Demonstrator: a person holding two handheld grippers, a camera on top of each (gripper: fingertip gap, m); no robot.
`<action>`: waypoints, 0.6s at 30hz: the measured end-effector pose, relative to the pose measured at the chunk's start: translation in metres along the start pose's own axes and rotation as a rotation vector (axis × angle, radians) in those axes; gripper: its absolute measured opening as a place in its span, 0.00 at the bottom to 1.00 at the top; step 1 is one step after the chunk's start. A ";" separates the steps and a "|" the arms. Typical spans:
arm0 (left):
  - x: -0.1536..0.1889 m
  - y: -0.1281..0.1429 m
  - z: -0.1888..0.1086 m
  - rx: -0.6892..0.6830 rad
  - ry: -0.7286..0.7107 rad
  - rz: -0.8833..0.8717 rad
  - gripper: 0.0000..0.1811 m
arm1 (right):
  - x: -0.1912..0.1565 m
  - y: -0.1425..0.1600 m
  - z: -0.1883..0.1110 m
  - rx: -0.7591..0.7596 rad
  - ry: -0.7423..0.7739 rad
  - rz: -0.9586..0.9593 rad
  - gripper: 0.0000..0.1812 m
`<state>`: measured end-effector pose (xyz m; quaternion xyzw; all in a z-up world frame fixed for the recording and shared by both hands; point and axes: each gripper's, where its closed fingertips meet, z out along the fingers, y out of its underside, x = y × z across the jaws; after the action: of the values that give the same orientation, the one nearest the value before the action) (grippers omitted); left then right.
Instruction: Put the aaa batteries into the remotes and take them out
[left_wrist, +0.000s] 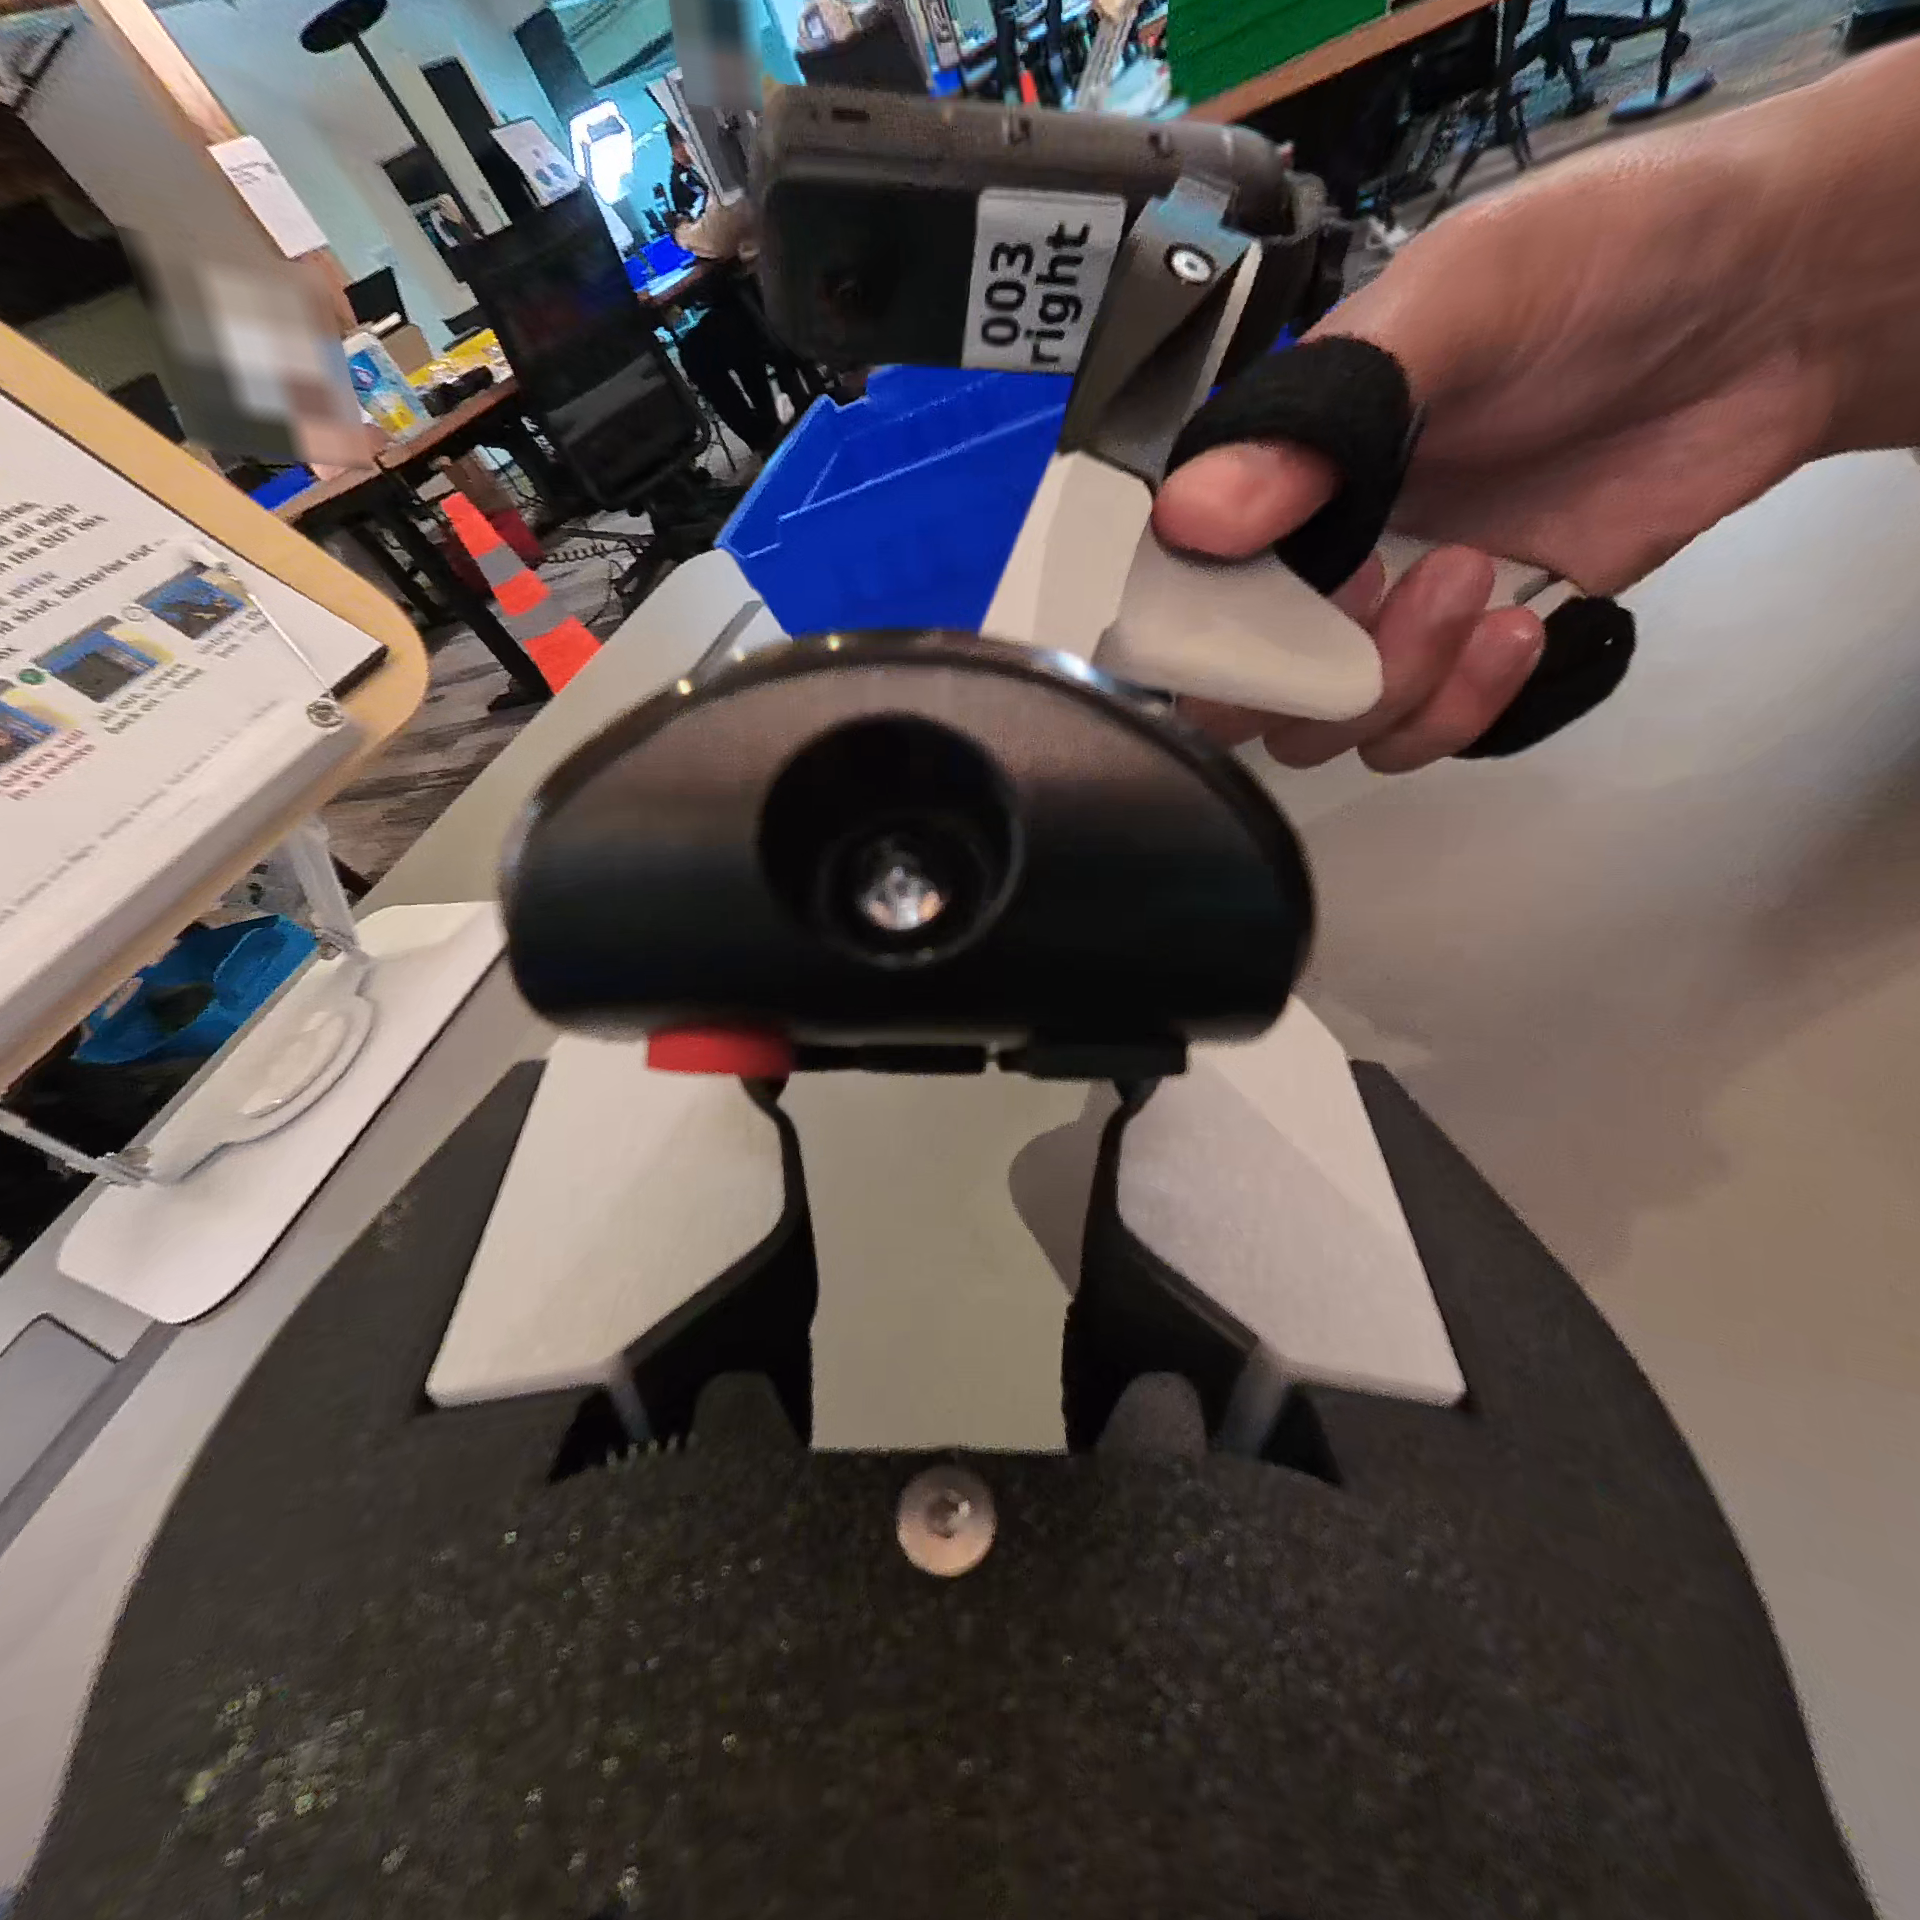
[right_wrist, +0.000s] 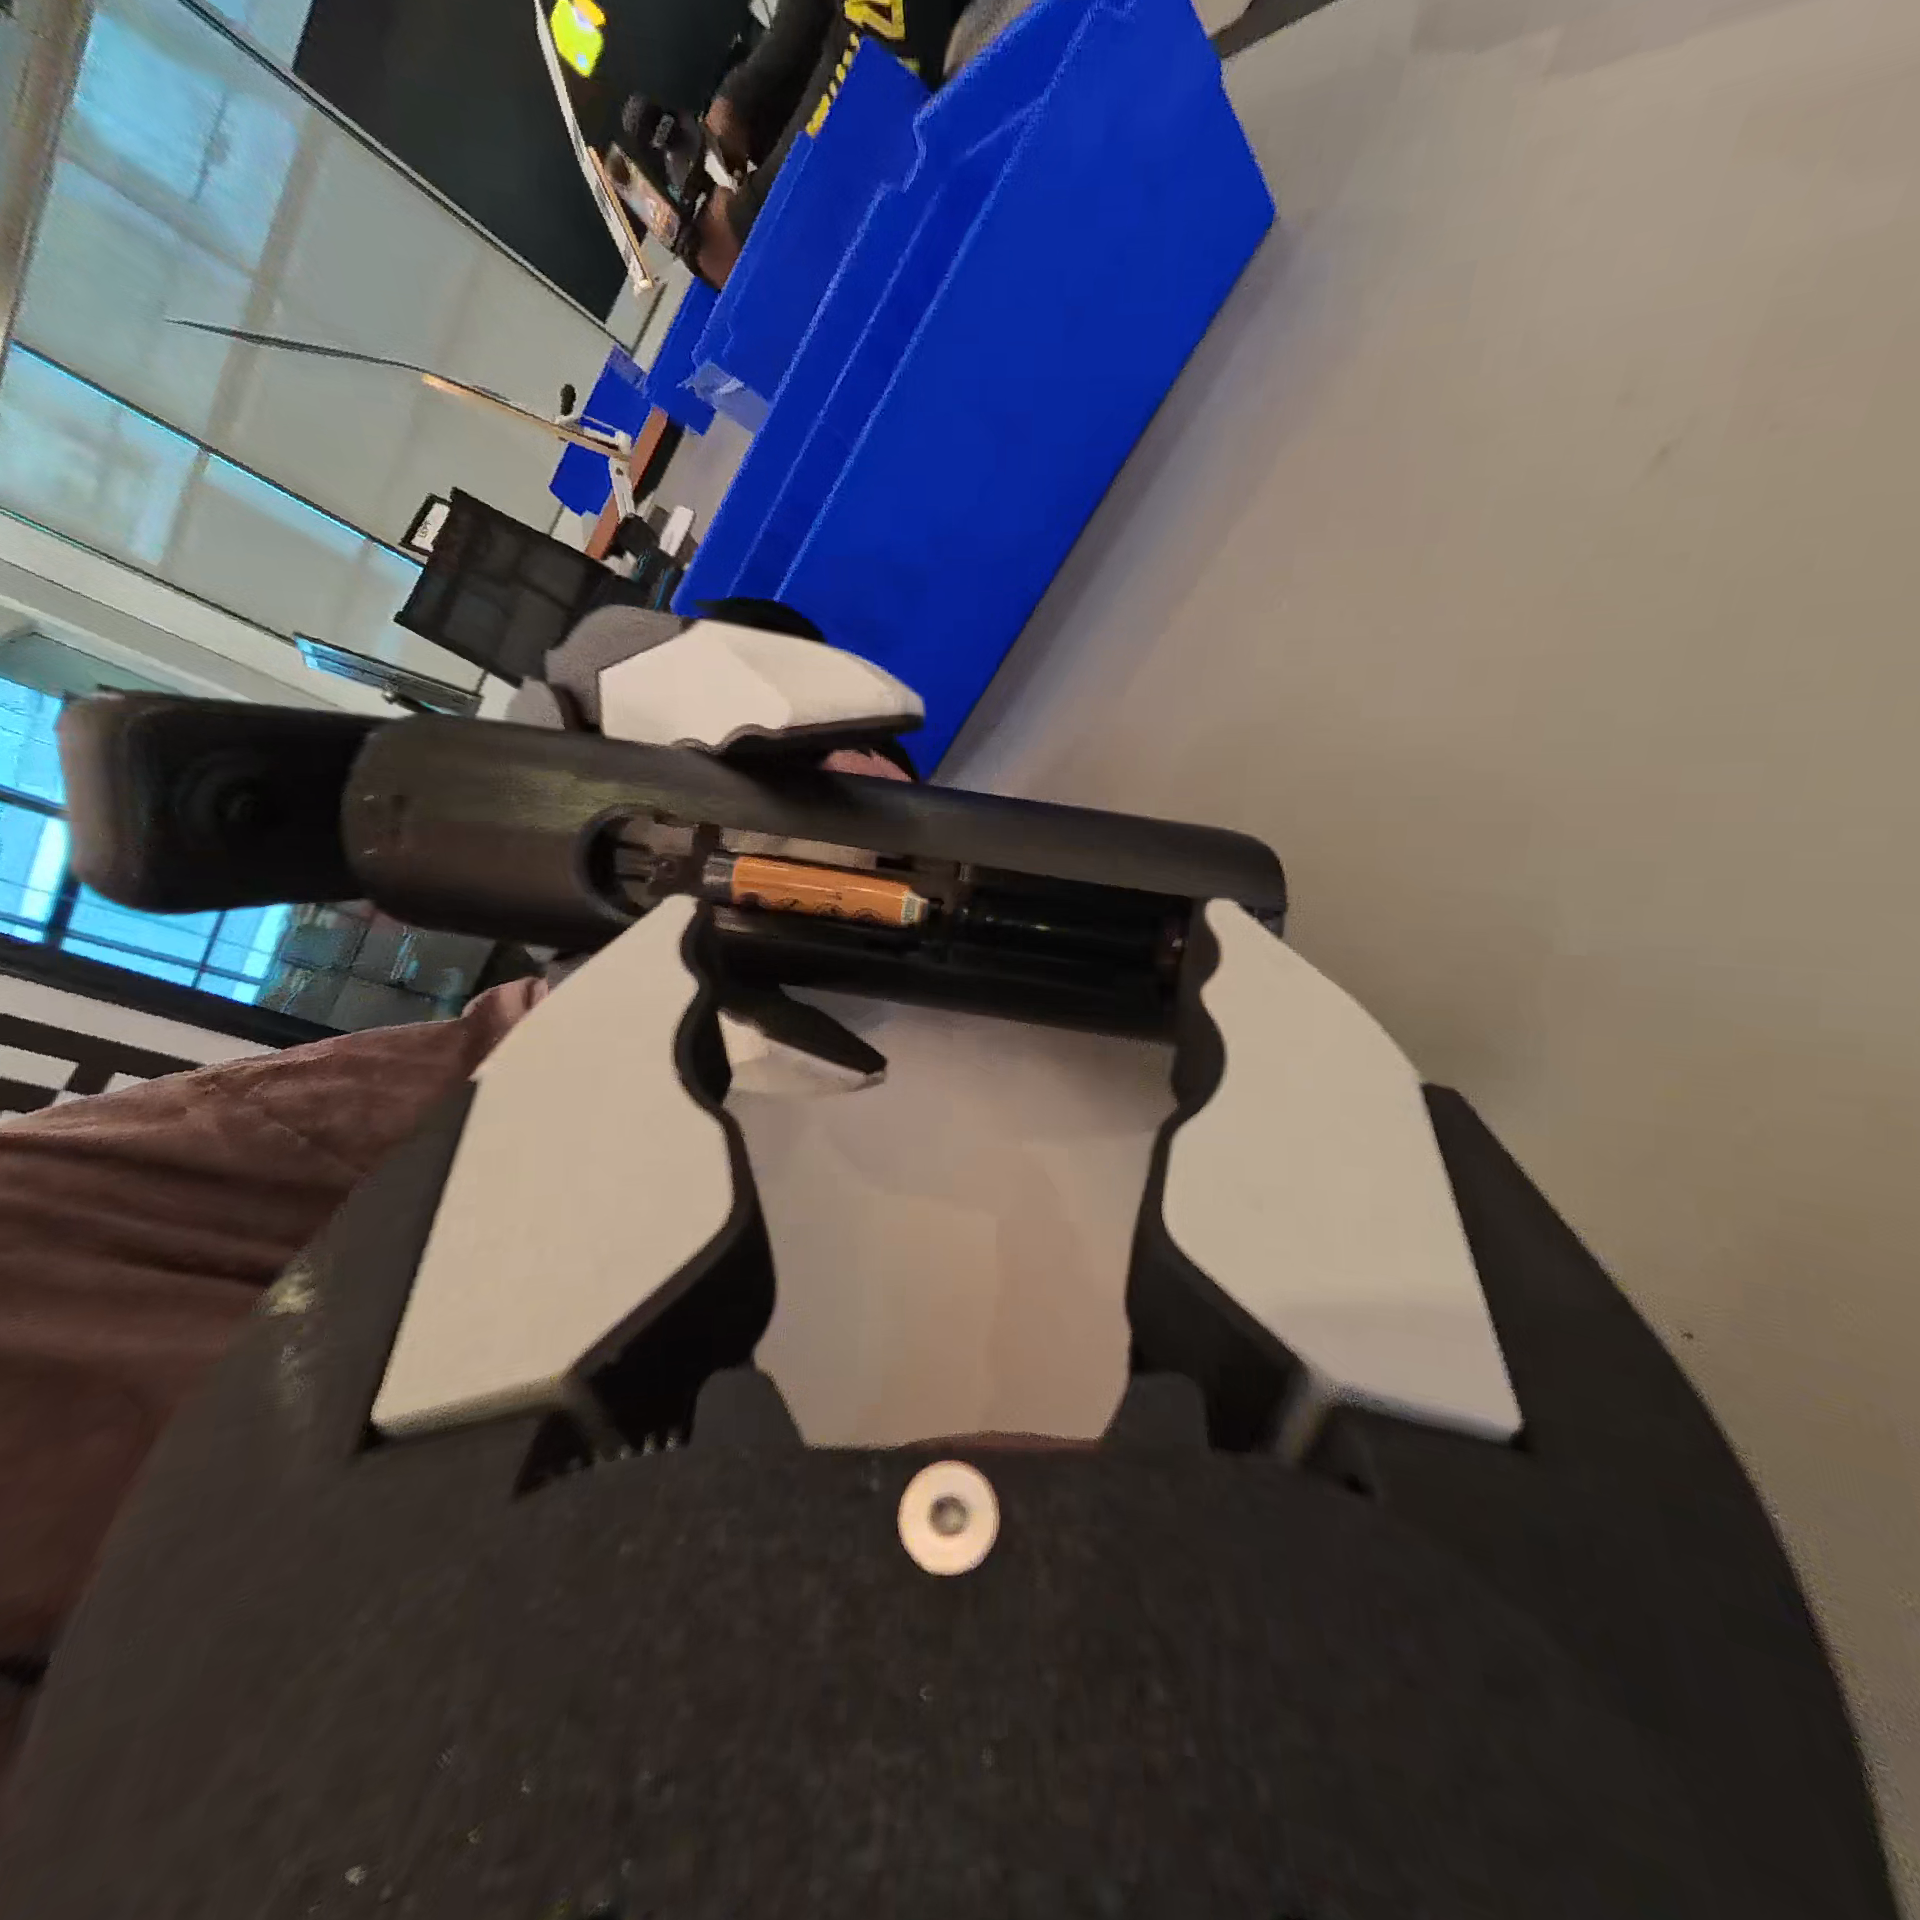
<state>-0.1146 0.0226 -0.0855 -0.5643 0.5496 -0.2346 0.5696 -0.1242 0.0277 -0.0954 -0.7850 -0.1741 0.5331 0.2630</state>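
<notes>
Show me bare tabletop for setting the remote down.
Free: table right of the remote, below the hand; also the stretch right of the blue bin. Crowded: the left edge by the sign stand, and between bin and remote.

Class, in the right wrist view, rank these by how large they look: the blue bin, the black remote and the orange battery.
1. Blue bin: largest in the picture, though it stands farther off.
2. Black remote: long and thin, close to the camera, so nearness enlarges it.
3. Orange battery: plainly smallest, lying inside the remote's open compartment.
</notes>
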 end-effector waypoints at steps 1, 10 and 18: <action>0.001 0.000 0.001 -0.001 0.002 0.000 0.34 | 0.001 0.003 0.004 -0.002 -0.007 0.009 0.49; 0.001 0.001 0.001 0.001 -0.008 0.008 0.34 | 0.014 0.003 0.009 0.033 0.007 0.015 0.60; 0.003 0.004 0.004 -0.024 -0.021 0.045 0.33 | 0.012 0.013 0.021 0.028 -0.064 0.110 0.65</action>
<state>-0.1118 0.0228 -0.0911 -0.5609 0.5589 -0.2094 0.5738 -0.1391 0.0283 -0.1180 -0.7722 -0.1315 0.5739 0.2387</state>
